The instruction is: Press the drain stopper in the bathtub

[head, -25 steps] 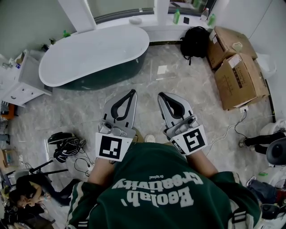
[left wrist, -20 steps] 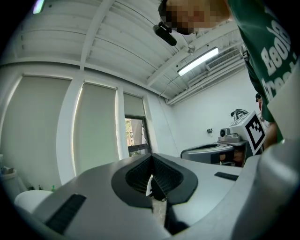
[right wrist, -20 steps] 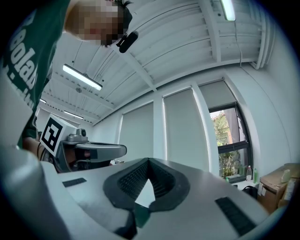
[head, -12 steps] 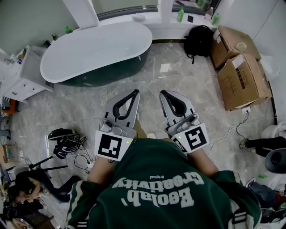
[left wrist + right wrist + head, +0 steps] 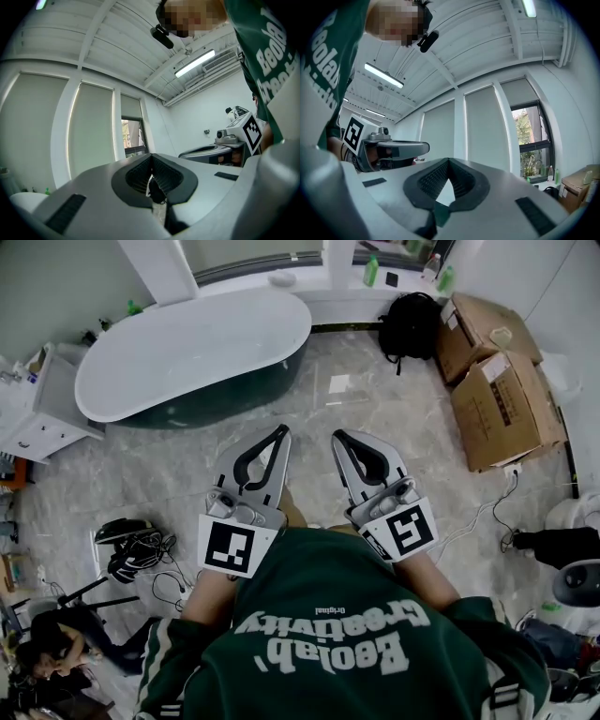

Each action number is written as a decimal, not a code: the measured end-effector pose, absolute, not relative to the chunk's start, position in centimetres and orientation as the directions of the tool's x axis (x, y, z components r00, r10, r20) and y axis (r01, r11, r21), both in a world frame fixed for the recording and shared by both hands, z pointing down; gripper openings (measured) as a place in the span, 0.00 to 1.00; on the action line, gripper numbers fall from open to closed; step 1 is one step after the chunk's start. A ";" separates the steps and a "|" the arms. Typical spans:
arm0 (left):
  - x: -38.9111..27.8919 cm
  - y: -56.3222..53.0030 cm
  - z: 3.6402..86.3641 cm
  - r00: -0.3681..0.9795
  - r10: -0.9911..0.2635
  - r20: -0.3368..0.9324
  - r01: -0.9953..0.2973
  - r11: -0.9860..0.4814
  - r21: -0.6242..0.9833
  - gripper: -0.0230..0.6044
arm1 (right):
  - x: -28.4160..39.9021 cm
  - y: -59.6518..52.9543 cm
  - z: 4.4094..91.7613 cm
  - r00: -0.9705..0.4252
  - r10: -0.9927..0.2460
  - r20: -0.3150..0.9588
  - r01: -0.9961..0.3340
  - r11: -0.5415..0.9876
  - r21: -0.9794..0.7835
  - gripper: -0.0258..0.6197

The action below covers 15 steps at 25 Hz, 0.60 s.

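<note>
The white oval bathtub (image 5: 187, 348) with a dark outer wall stands on the marble floor at the upper left of the head view, well ahead of both grippers. Its inside looks plain white from here, and no drain stopper can be made out. My left gripper (image 5: 279, 432) and right gripper (image 5: 337, 437) are held side by side at waist height, pointing forward, both shut and empty. The left gripper view shows shut jaws against windows and ceiling, with the right gripper (image 5: 243, 136) alongside. The right gripper view shows the same, with the left gripper (image 5: 389, 150) beside it.
A black backpack (image 5: 410, 326) and cardboard boxes (image 5: 502, 404) lie at the right. A white cabinet (image 5: 42, 413) stands left of the tub. Cables and a dark bag (image 5: 136, 549) lie on the floor at the left, near a seated person (image 5: 47, 652). Bottles (image 5: 371, 271) stand on the window ledge.
The head view has swayed slightly, so the bathtub sits a little differently in frame. Both grippers keep the same pose and stay shut.
</note>
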<state>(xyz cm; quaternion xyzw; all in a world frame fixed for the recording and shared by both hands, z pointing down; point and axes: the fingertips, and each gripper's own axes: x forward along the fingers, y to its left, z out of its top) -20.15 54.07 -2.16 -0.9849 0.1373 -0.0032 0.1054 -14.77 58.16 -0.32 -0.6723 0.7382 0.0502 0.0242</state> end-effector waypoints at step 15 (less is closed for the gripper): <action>-17.1 45.2 -2.0 0.967 -0.255 -0.003 -0.248 -0.939 -0.237 0.05 | -11.4 51.1 -0.1 -0.052 -0.995 -0.081 -0.993 0.044 0.107 0.05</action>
